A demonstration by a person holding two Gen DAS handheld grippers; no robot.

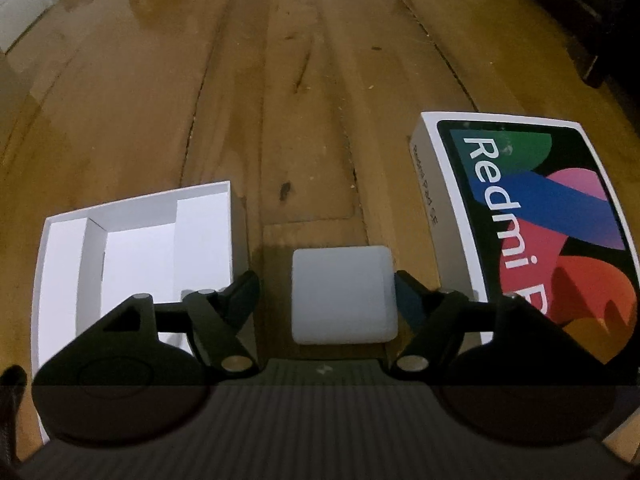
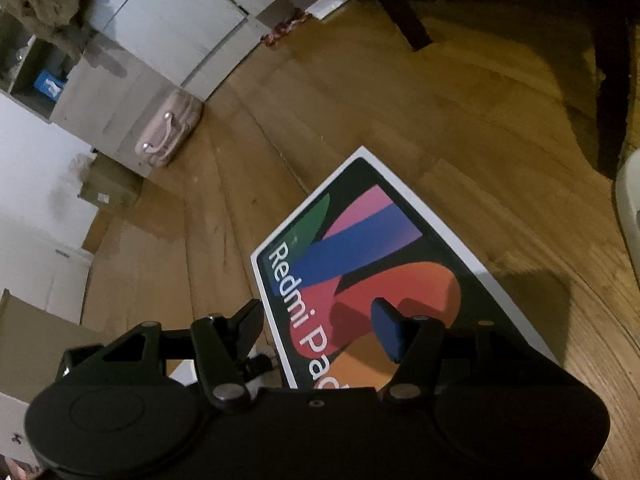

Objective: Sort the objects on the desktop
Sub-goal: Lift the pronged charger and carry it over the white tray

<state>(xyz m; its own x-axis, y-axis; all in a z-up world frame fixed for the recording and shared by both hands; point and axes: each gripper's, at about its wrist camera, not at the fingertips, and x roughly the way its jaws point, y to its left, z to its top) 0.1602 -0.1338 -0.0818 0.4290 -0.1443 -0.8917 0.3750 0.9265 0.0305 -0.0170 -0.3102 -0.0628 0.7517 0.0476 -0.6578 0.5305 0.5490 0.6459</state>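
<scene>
In the left wrist view a white rounded cube (image 1: 343,295), like a charger block, lies on the wooden floor between the open fingers of my left gripper (image 1: 326,294); the right finger (image 1: 406,300) is at its edge, the left finger stands apart. An open white box tray (image 1: 132,256) with cardboard dividers lies to the left. A Redmi Pad box lid (image 1: 532,220) with a colourful print lies to the right. In the right wrist view my right gripper (image 2: 320,332) is open and empty, held over the near end of the Redmi Pad lid (image 2: 360,264).
Wooden plank floor (image 1: 304,80) stretches ahead. In the right wrist view, a pink suitcase (image 2: 170,132) and cardboard boxes (image 2: 108,188) stand by grey cabinets at the left; dark furniture legs (image 2: 404,12) stand at the top right.
</scene>
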